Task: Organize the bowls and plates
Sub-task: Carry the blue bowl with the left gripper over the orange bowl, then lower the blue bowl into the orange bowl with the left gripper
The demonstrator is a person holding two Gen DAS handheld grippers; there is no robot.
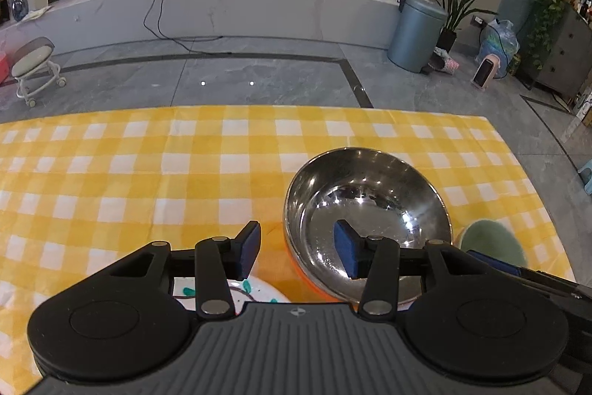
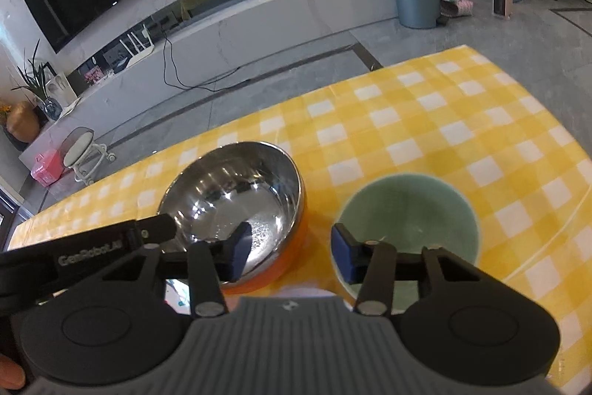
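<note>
Plate point(image 1: 259, 289) mostly hidden by left tool point(image 1: 296, 248), pattern unclear

Steel bowl point(image 2: 236, 198), orange outside, upright at centre-left; green bowl point(image 2: 407, 224) upright beside it at right; patterned white plate point(image 1: 255, 289) at lower centre.

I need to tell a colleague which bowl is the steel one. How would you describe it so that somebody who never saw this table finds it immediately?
Look at the table with the yellow checked cloth. Two bowls stand side by side near its front edge; the steel bowl is the left one, beside the green bowl. Unlike its matte green neighbour, it is wide, mirror-shiny inside and orange outside.
</note>
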